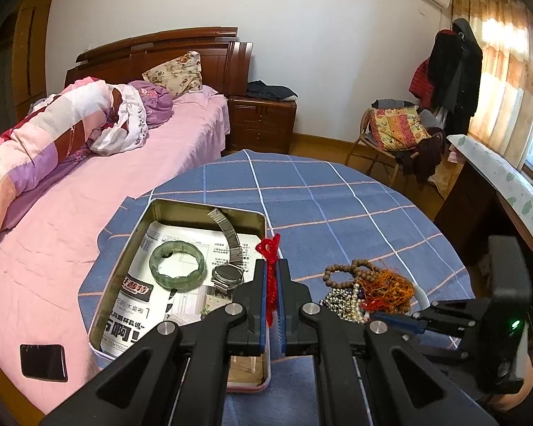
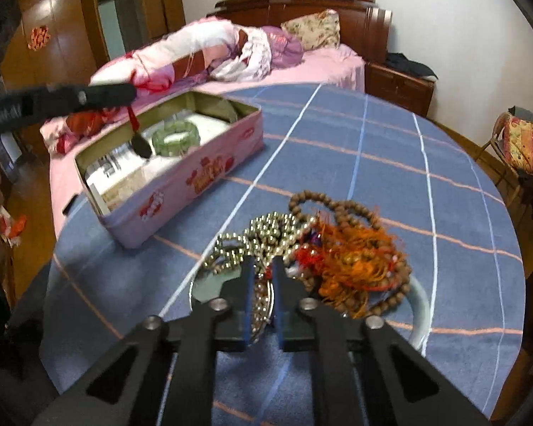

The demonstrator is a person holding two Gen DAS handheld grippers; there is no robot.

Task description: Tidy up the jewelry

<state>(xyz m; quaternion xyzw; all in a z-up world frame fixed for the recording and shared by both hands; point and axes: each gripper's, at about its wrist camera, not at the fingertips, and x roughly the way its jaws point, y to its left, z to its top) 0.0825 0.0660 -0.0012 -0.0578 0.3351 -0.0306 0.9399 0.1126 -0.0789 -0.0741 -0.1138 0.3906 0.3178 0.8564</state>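
I see an open pink tin on the bench, lined with printed paper. Inside it a green bangle lies flat, and a metal-banded watch rests just beside it, band trailing toward the far wall. A red knotted cord is pinched upright in my left tool; the right wrist view shows a dark pendant hanging from the cord over the tin. Right of the tin, well apart, a tangled pile sits on a pale dish: brown bead strings, silver bead chains, orange and red threads.
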